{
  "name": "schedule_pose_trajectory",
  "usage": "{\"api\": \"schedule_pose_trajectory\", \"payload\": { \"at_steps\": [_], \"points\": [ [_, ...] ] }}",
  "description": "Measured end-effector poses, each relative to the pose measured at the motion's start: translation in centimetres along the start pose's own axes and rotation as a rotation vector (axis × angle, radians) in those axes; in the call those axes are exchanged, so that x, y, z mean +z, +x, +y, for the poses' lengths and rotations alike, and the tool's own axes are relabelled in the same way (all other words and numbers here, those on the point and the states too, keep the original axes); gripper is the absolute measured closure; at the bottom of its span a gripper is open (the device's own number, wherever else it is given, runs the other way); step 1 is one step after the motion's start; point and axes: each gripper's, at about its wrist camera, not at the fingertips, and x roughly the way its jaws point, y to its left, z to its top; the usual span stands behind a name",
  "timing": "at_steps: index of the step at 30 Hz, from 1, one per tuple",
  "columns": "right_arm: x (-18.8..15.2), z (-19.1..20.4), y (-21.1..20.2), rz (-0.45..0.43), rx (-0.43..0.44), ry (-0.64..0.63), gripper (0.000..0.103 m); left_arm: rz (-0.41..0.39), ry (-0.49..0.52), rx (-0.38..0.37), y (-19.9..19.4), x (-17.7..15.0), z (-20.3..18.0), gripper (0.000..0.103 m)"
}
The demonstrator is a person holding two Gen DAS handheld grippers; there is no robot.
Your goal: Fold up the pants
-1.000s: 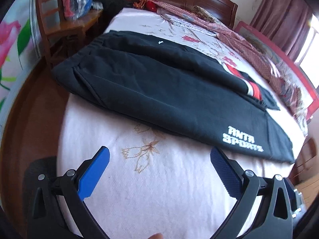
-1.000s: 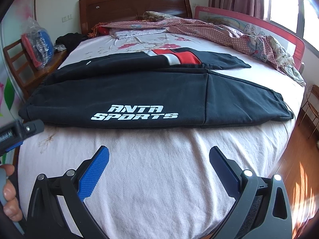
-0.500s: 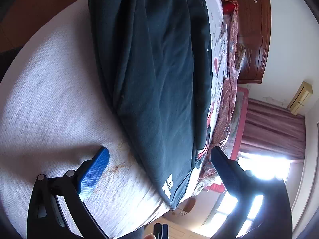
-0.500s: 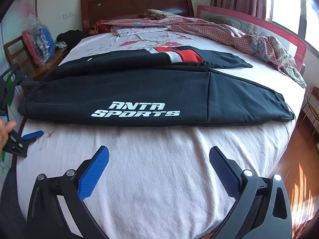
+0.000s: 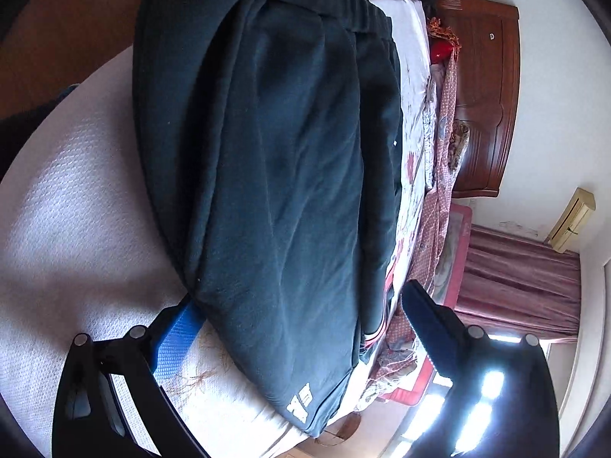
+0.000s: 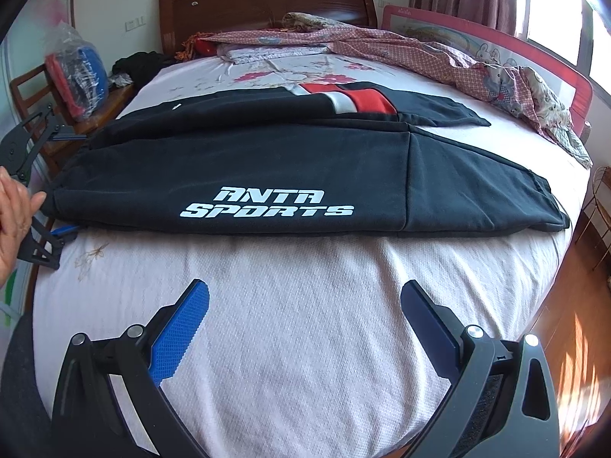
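the black pants lay flat across the near part of the bed, legs stacked one on the other, waistband at the left edge and cuffs at the right; over the last second the left gripper had rolled onto its side and moved in from open sheet to the waistband end, so that its blue finger now sat slipped under the cloth's corner while the other finger stood above it; its jaws were wide apart, nothing pinched yet; in the right wrist view a hand showed beside that gripper at the hem; the right gripper had hardly shifted, hovering over bare sheet short of the pants, jaws spread and empty; this looked like the start of the first cross fold, probably needing the left to close on the waistband.
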Motion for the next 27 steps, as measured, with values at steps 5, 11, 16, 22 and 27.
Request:
{"api": "schedule_pose_trajectory", "payload": {
  "at_steps": [5,11,16,22,27],
  "points": [
    [0.3,-2.4,0.6,0.05,0.057,0.129,0.003,0.01,0.074,0.105,0.5,0.5,0.1,0.088],
    [1.0,-7.4,0.7,0.065,0.236,0.363,0.003,0.012,0.063,0.042,-0.4,0.6,0.7,0.091],
    [0.0,-14.0,4.0,0.169,0.454,0.787,0.003,0.054,0.048,-0.051,-1.6,0.3,0.0,0.092],
    [-0.1,-15.9,7.0,0.172,0.691,1.081,0.007,0.077,0.094,-0.11,-2.2,0.0,-2.8,0.091],
    [0.4,-15.4,8.5,0.181,0.703,1.151,0.012,0.086,0.106,-0.131,-2.1,0.3,-4.2,0.091]
  ]
}}
